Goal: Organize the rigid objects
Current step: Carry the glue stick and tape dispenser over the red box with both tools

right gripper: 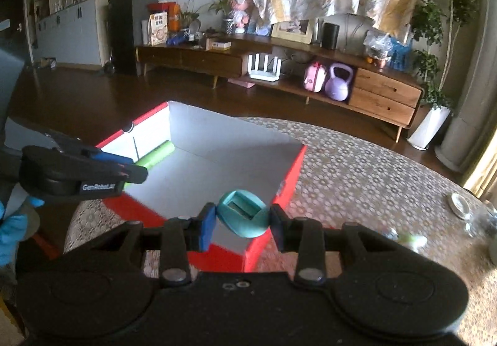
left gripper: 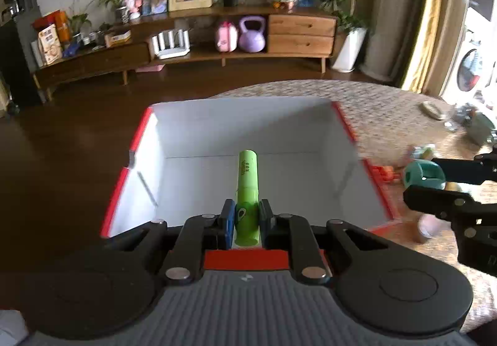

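Note:
A red-edged box with a white inside [left gripper: 310, 116] [right gripper: 217, 128] stands on the patterned table. My left gripper [left gripper: 247, 215] is shut on a green cylinder [left gripper: 247, 178] and holds it over the near side of the box; the cylinder also shows in the right wrist view [right gripper: 157, 155]. My right gripper [right gripper: 243, 223] is shut on a teal round object [right gripper: 243, 217] above the box's near right corner. That object shows in the left wrist view [left gripper: 424, 175] just right of the box. The left gripper appears at the left of the right wrist view [right gripper: 124, 170].
Small loose objects [left gripper: 385, 173] lie on the table [right gripper: 357, 178] right of the box, with more items [right gripper: 459, 204] near its far right edge. A wooden sideboard [left gripper: 217, 51] stands across the dark floor.

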Available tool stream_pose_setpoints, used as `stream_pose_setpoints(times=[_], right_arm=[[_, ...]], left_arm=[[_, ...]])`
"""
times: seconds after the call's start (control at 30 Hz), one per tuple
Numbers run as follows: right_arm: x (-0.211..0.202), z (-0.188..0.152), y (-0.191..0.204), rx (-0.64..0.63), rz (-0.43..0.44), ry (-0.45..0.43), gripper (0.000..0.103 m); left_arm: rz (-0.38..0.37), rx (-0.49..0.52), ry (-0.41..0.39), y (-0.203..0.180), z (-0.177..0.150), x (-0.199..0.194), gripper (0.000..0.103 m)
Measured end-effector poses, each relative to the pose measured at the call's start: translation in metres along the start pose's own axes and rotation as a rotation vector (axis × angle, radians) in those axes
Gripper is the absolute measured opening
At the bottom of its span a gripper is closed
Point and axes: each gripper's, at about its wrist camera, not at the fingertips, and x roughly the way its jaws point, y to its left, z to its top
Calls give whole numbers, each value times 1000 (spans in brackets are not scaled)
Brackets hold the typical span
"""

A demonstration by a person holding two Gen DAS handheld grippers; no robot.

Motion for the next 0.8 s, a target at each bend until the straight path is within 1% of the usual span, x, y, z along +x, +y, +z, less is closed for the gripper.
stream_pose_setpoints(times=[0.2,0.3,0.4,0.47,0.57,0.6,0.67,0.8], right_arm=[[47,17,12,-17,15,63,37],[68,19,19,-33,16,100,37],[91,17,24,-44,36,165,37],[104,17,27,-45,34,193,37],[119,15,30,-46,35,227,37],[122,13,32,-50,37,235,37],[126,10,35,-51,42,253,37],[136,5,38,-49,31,292,37]], left_arm=[[36,34,40,21,21,34,16],[38,51,75,29,29,56,16],[52,61,123,36,28,80,16],[53,57,148,40,27,92,16],[53,50,159,46,21,99,16],[53,53,148,47,20,100,16],[42,51,143,49,21,100,16],[44,61,141,47,23,102,16]])
